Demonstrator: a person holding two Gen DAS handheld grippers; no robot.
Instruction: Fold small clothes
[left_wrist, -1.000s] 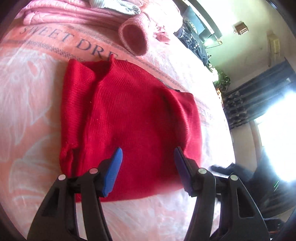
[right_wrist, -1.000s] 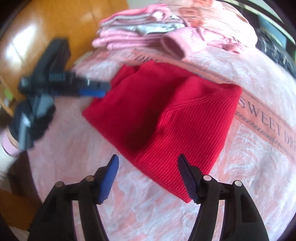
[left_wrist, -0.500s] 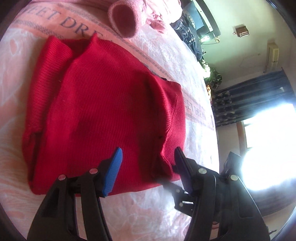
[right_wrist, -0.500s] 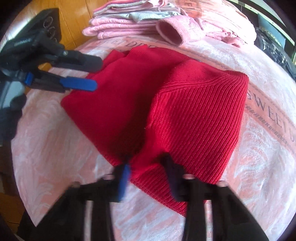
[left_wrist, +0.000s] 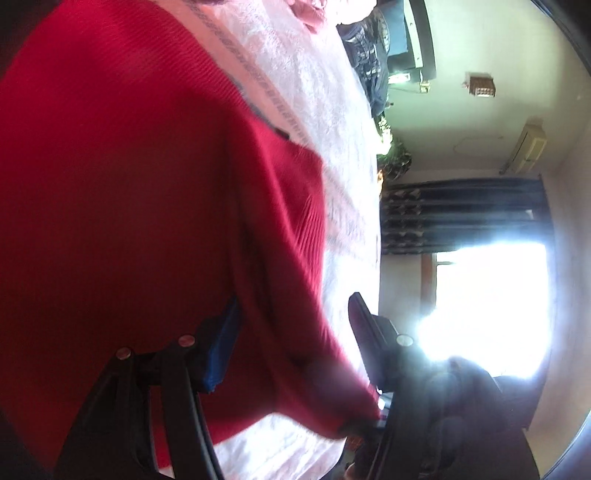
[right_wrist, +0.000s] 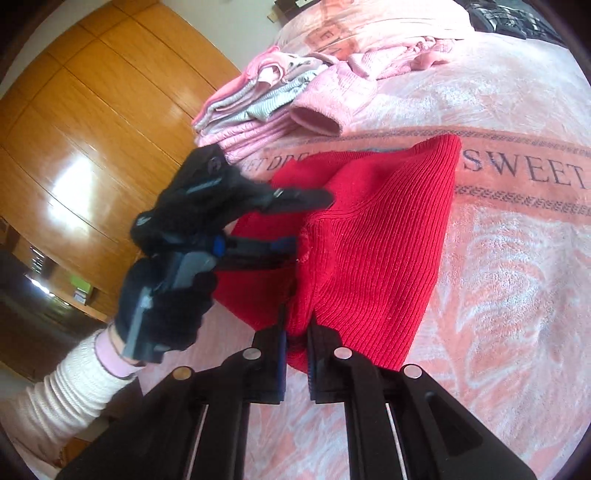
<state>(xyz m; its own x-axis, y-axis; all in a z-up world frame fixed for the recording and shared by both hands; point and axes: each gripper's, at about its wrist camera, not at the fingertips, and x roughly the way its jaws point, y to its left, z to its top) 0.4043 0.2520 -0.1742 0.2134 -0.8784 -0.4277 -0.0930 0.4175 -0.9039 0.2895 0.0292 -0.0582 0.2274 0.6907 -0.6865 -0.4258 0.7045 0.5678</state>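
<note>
A: How were the grippers set?

B: The right gripper was pressed together on the near edge of the red knit, a bunch of cloth being pinched between the jaws. The left gripper was held spread, with the knit's side edge lying between its fingers; whether the cloth was touched by either pad could not be told, the wrist view being blurred.

A: And the knit itself?

B: It was laid on the pink blanket, already doubled over in part, with one fold standing up as a ridge near the left gripper. A stack of folded pink clothes was seen just beyond it.

A: Which step was judged to be in hand?

B: A further fold: one edge had been gripped, the other was being lined up.

A: What would be called for next?

B: The left jaws would need to be closed on the side edge, then both edges lifted together and carried across evenly, so that the ribbed cloth was not dragged or bunched.
</note>
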